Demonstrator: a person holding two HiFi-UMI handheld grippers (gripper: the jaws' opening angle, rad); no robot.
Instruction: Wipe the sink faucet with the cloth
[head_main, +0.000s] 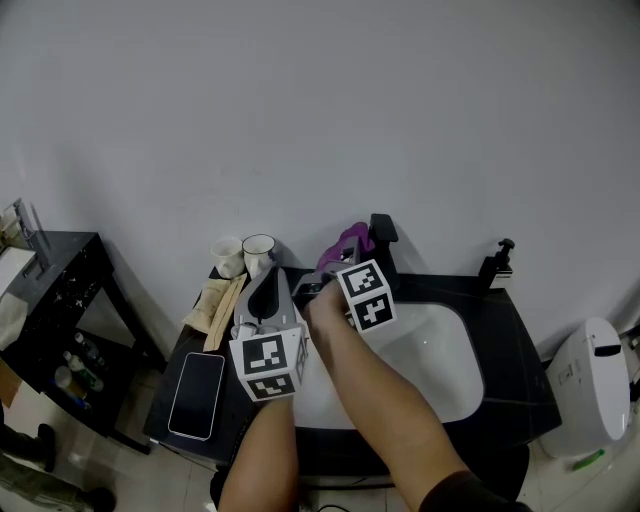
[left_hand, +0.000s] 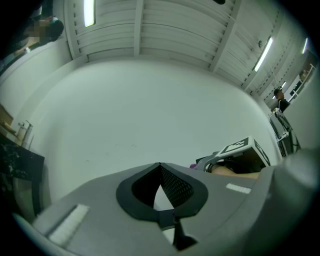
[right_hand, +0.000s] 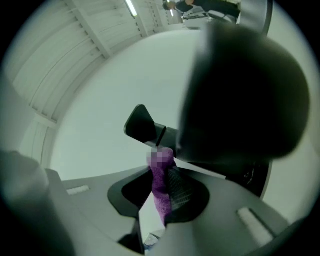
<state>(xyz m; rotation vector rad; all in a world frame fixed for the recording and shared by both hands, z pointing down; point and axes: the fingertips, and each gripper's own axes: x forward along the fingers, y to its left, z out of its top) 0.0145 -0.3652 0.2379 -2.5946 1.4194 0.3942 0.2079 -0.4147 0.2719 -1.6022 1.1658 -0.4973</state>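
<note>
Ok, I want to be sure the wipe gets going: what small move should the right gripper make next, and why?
Probably press the purple cloth onto the black faucet and draw it down. The right gripper is shut on the cloth, beside the faucet's top; the left gripper is shut, empty and off to the side.

Soft, even white light; the gripper views bend and darken at their edges. The black metal faucet (right_hand: 245, 90) looms blurred, and long ceiling strip lamps (left_hand: 89, 12) glare.

my right gripper (head_main: 335, 268) and the purple cloth (head_main: 350, 243) hide most of the faucet (head_main: 384, 232); in the right gripper view it's just a dark blur.
</note>
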